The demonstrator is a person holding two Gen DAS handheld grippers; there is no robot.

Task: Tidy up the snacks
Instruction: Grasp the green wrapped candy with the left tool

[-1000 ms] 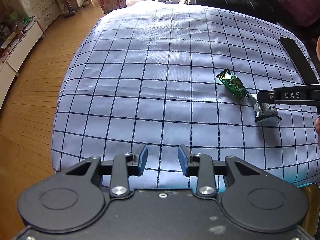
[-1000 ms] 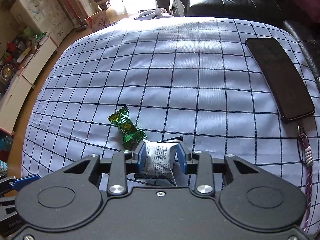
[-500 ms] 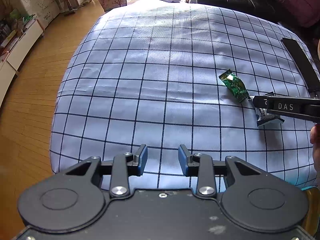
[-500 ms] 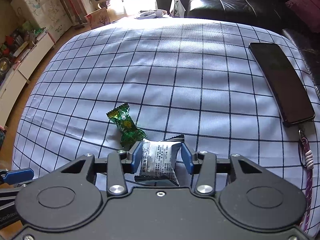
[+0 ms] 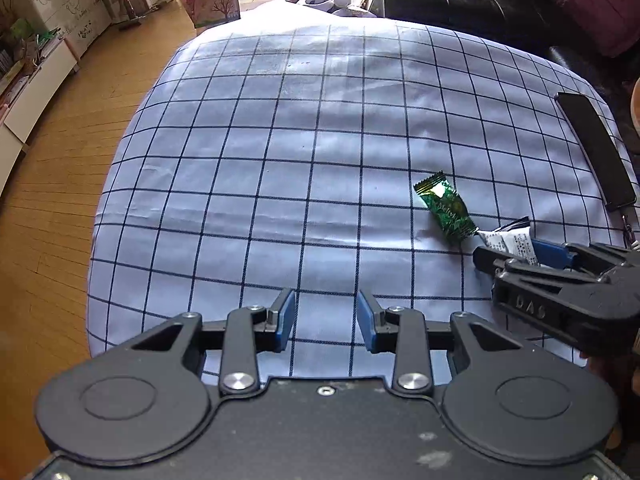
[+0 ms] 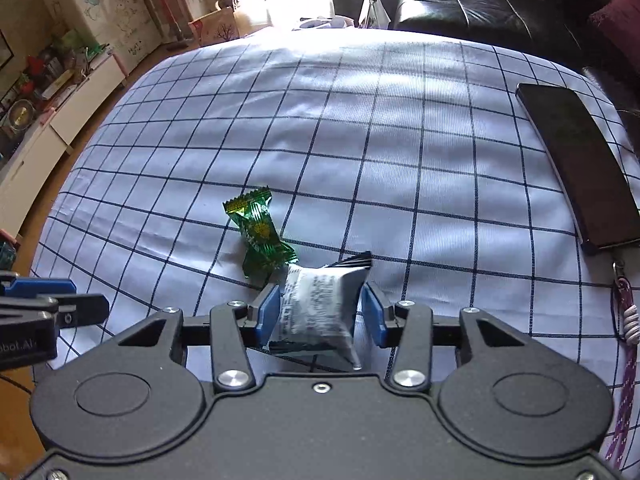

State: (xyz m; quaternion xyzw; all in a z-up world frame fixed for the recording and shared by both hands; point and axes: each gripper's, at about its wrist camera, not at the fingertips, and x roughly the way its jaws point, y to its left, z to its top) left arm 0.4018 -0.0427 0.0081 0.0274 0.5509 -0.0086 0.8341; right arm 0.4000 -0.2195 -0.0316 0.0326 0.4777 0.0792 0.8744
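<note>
- Looking across the counter, you have open checked cloth to the left of the snacks and beyond them; the left edge drops to a wooden floor.
- Your left gripper hovers at the near edge, jaws apart and empty.
- Your right gripper has just been opening its jaws. The white packet lies between them, and the right pad is clear of it.
- Only the right wrist view shows the phone in full, with its purple lanyard.
- The green candy lies just beyond the packet, with its long axis slanting away to the left.
</note>
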